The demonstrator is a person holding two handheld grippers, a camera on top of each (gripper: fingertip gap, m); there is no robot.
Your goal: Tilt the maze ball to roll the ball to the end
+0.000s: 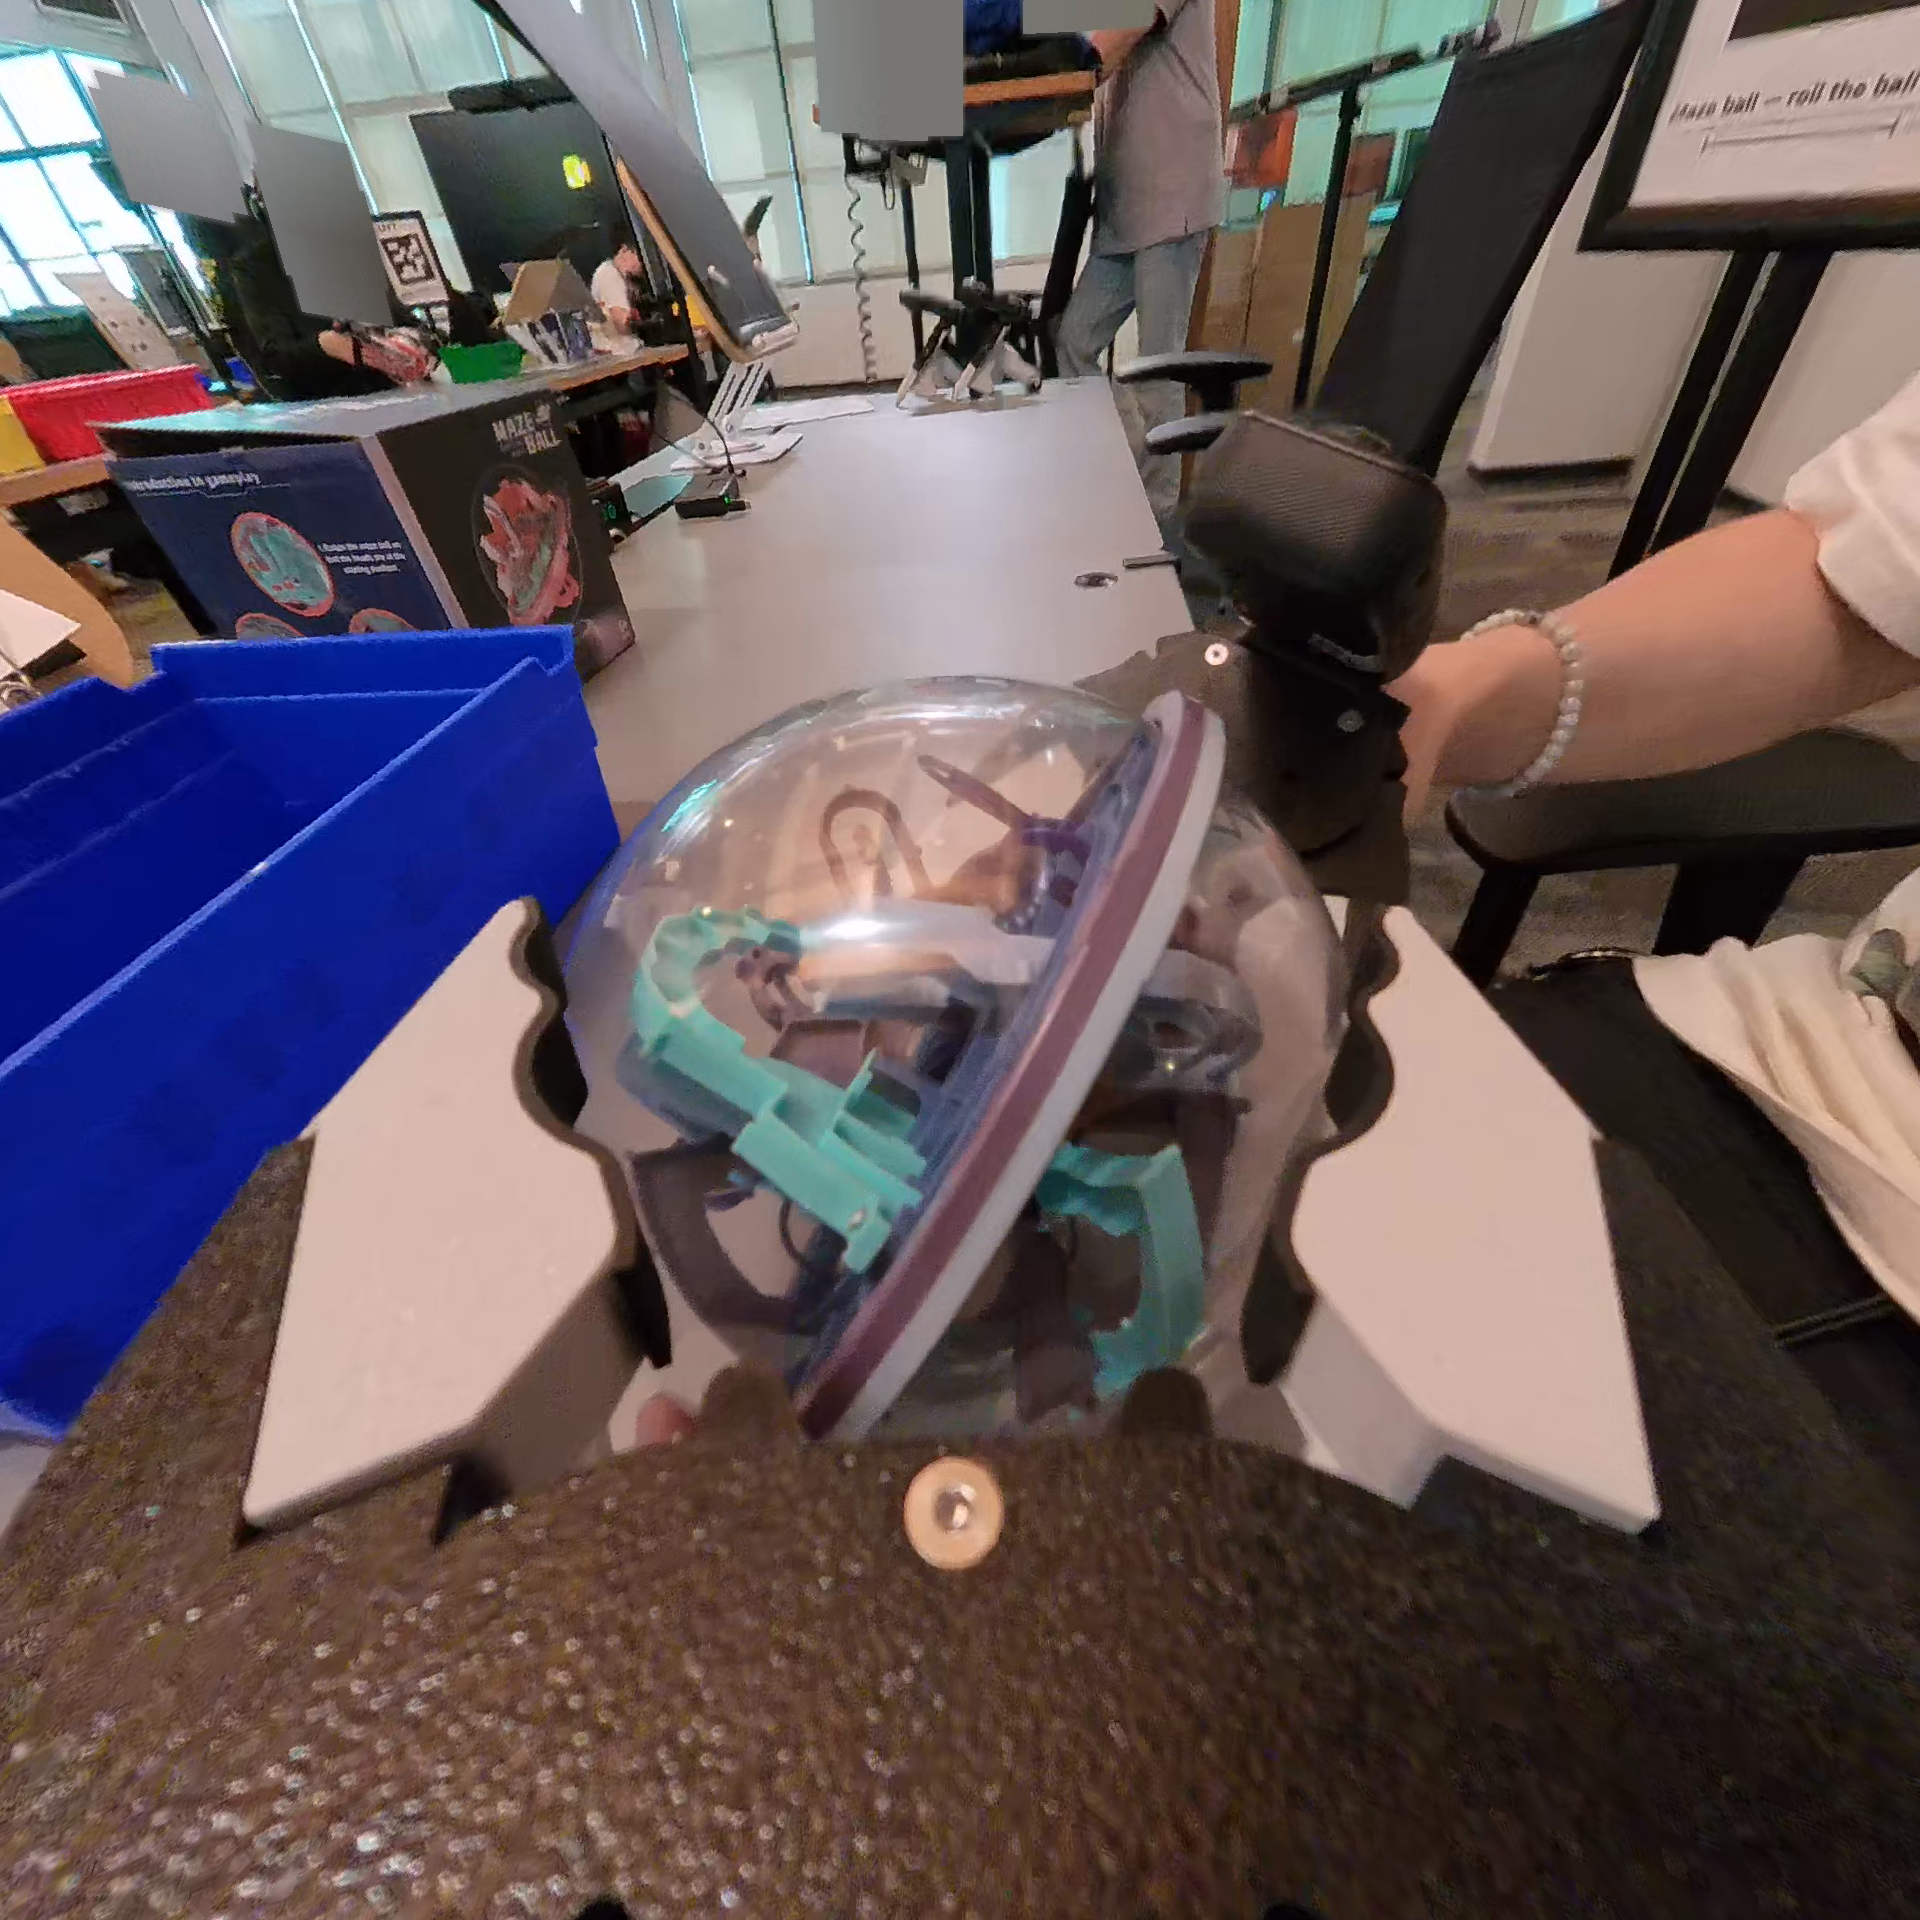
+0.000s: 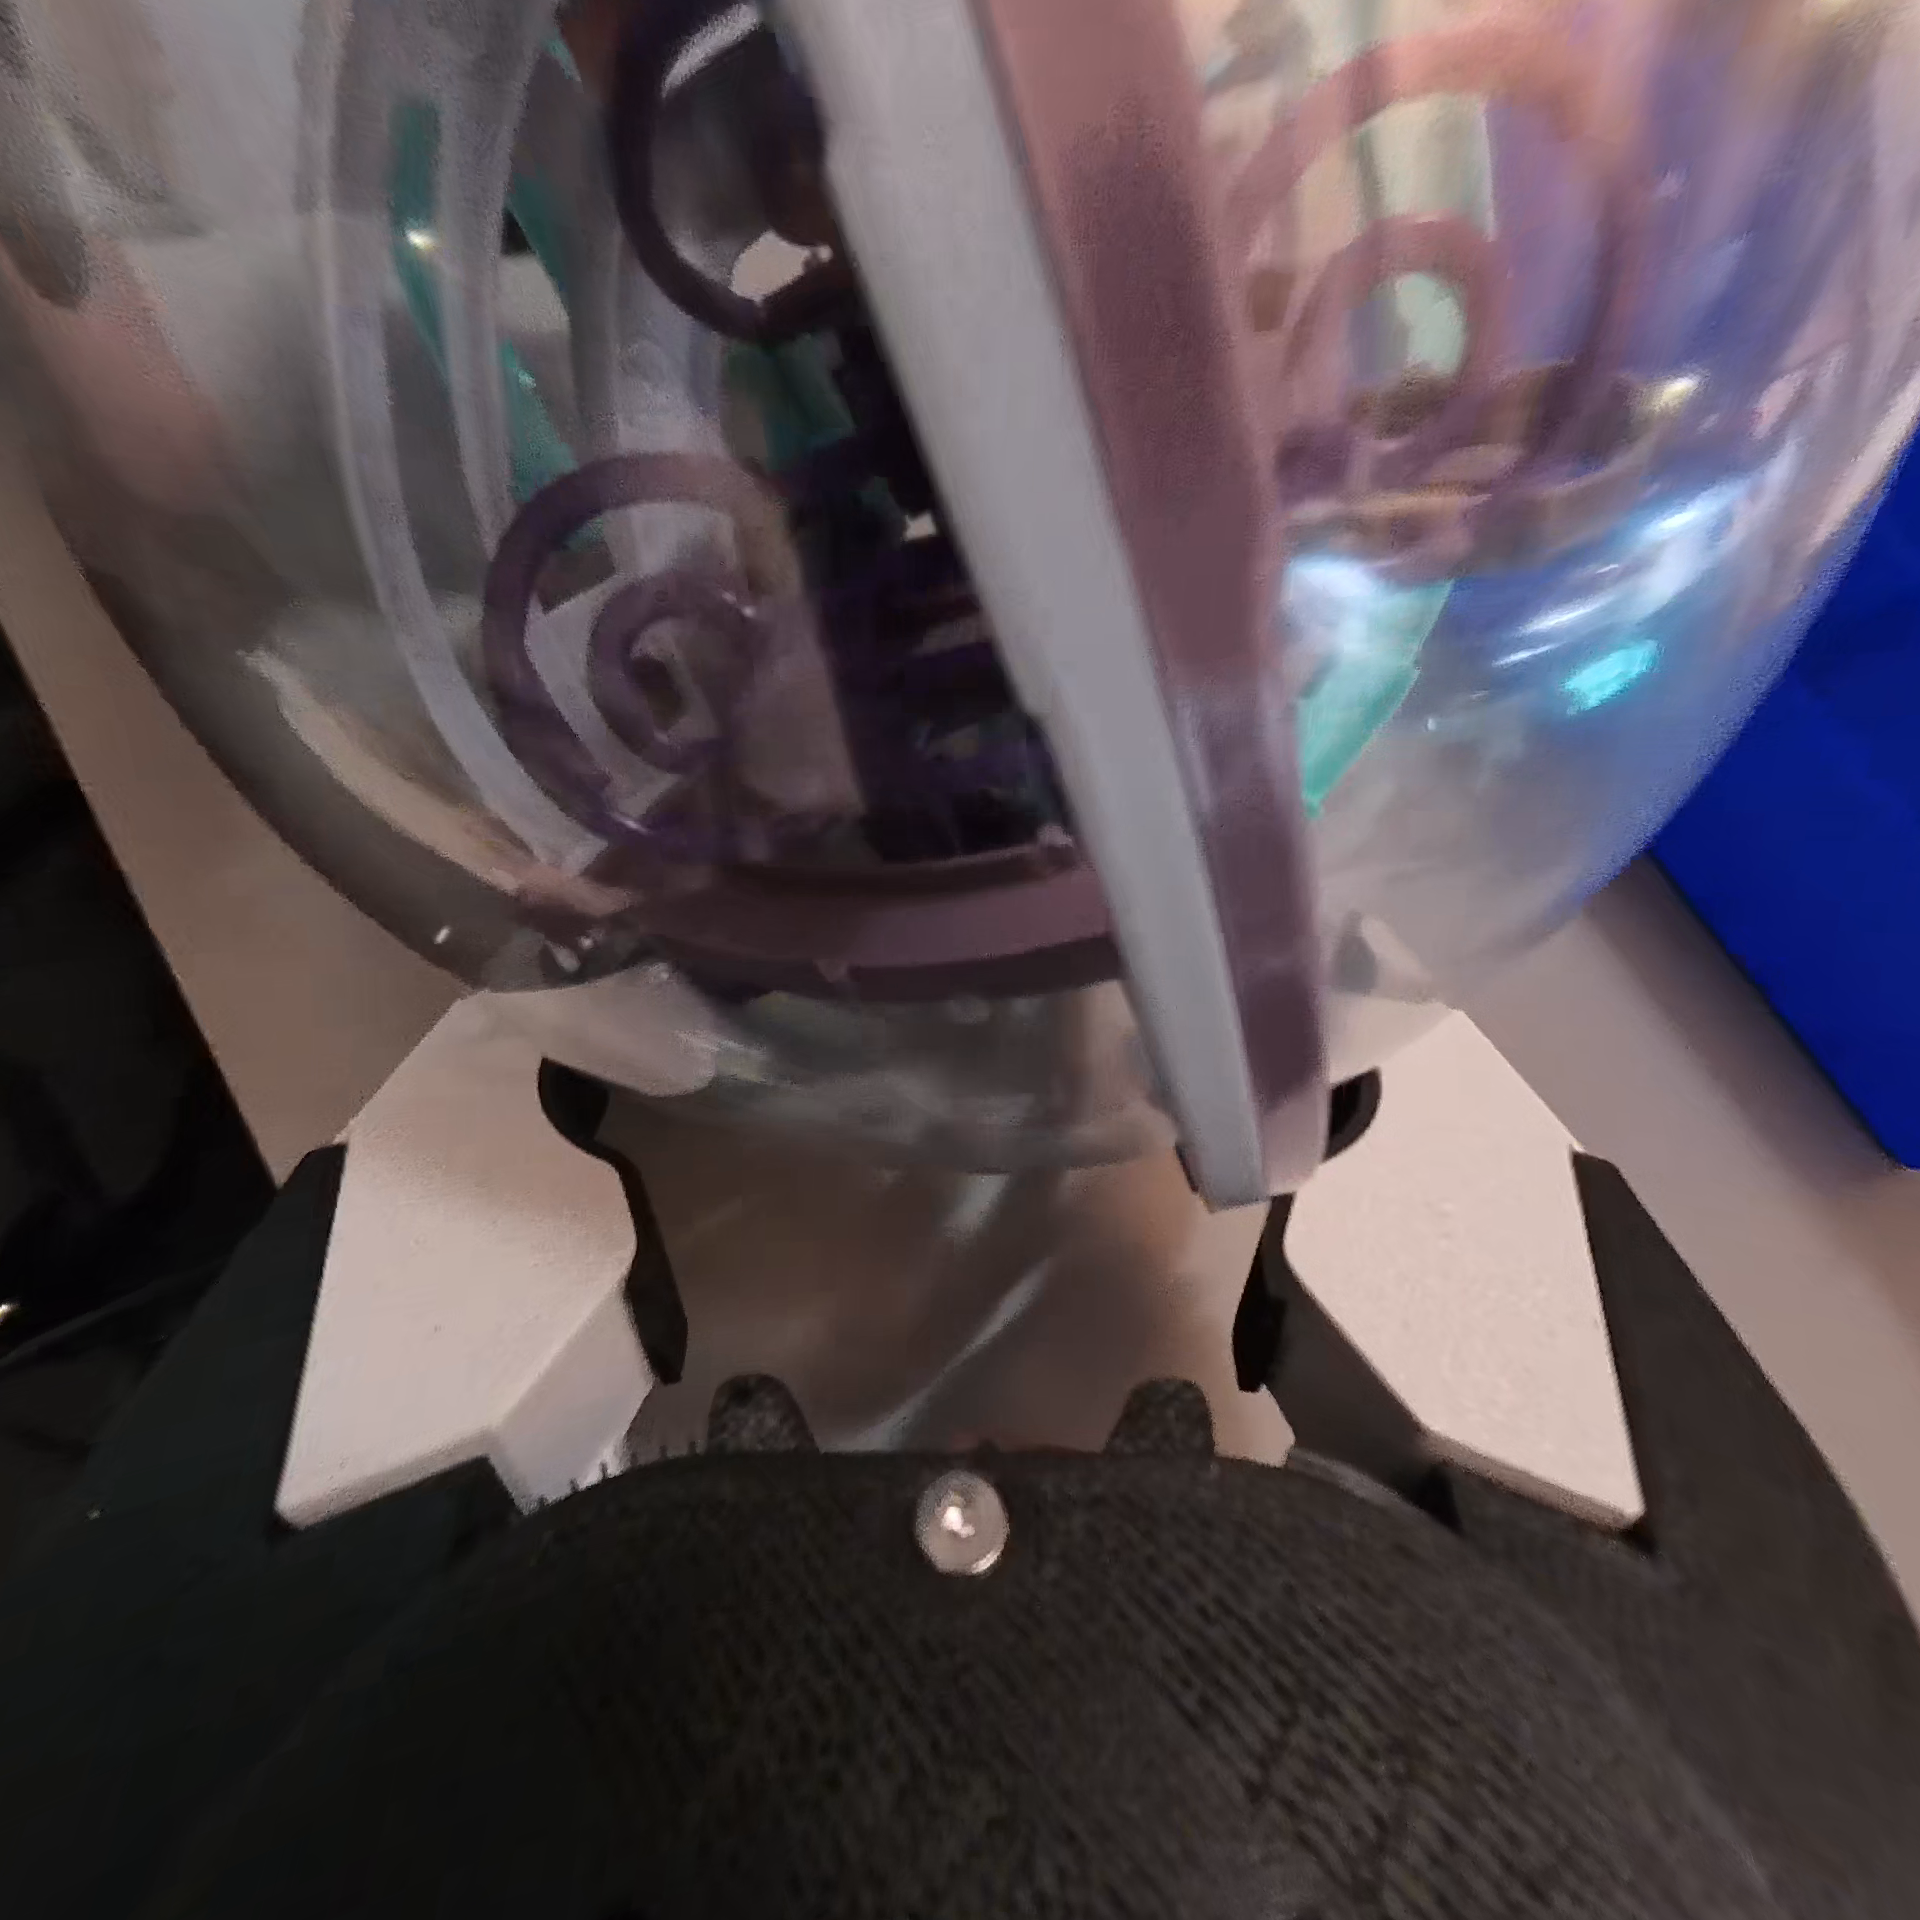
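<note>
Maze ball, a clear plastic sphere with teal and purple tracks, is clamped mid-frame between the left gripper's wide-spread white fingers; the right gripper's fingers are pressed against it too.

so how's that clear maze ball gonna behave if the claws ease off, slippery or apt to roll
Probably both. The maze ball has a smooth, glossy, round shell, so it would likely slip against the left claw and roll across the flat table. It looks like rigid, mostly hollow plastic, so probably stiff and light for its size.
</note>
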